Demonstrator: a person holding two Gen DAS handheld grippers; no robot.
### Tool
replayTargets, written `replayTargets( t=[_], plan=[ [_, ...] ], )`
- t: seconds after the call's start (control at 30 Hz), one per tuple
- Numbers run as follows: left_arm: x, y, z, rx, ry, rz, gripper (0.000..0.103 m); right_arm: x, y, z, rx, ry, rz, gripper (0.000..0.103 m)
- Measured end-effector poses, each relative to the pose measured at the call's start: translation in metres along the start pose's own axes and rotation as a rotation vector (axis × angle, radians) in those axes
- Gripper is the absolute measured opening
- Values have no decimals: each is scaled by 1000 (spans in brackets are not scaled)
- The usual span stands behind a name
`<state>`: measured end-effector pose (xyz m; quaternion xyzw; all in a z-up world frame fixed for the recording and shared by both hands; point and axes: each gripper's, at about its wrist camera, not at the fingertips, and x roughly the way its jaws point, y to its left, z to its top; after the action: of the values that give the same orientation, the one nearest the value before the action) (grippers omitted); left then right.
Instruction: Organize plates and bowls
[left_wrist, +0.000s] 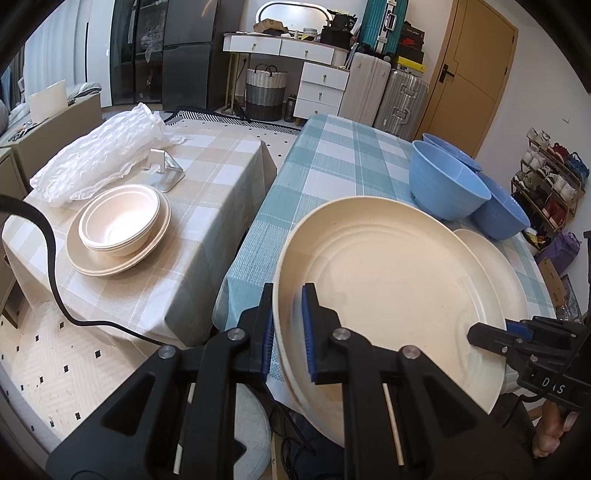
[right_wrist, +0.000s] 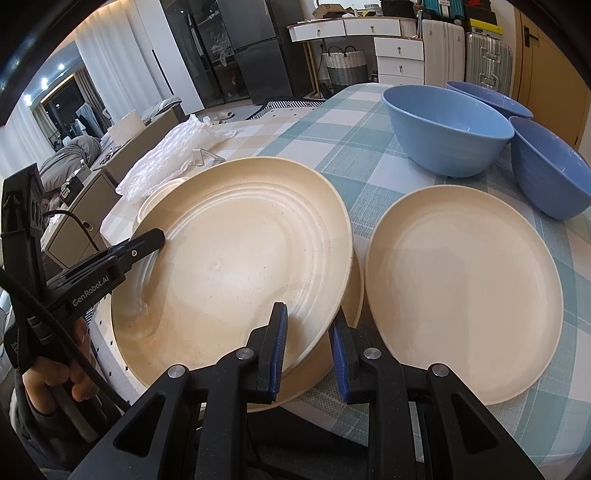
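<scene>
Both tools are on the same piece here: a big round cream plate with raised concentric rings (left_wrist: 388, 280) and fine dark speckles, shallow and matte. It sits tilted, lifted off a second cream plate beneath it (right_wrist: 325, 373) whose edge peeks out at the near side.

The left tool (left_wrist: 288, 332) is nearly closed, its blue-lined pads pinching the ringed plate's left rim, one finger outside, one inside the dish. The right tool (right_wrist: 308, 354) is narrowly open around the near-right rim: its left pad lies on the ringed plate's inner face, its right pad sits outside, and the rims of both stacked plates run through the gap; whether it pinches one or both I cannot tell.

Just right of the pair lies a plain smooth cream plate (right_wrist: 465, 291), flat on the table with the teal-and-white checked cloth (left_wrist: 332, 155). Farther right stand three light blue bowls (right_wrist: 447, 129), close together.

Across a gap to the left, a second table with a beige checked cloth (left_wrist: 207, 177) carries a stack of cream bowls on cream plates (left_wrist: 118, 229), a small metal stand (left_wrist: 162, 173) and crumpled clear plastic wrap (left_wrist: 99, 155).

Far behind: a white dressing table (left_wrist: 288, 51), a woven basket (left_wrist: 266, 88), suitcases (left_wrist: 384, 92) and a wooden door (left_wrist: 472, 62).
</scene>
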<state>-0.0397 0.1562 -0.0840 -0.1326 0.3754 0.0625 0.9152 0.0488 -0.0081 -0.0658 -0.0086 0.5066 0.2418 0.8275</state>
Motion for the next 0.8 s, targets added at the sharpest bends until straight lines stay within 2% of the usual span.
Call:
replayTargets(
  t=[0.3,0.8],
  plan=[
    [13,1,-12,3,37,2,11,11,-2,-5,-1,35,-11,22],
    [26,6,-14,1,67,-7,12,12,0,-3,-14,41,-33,24]
  ],
)
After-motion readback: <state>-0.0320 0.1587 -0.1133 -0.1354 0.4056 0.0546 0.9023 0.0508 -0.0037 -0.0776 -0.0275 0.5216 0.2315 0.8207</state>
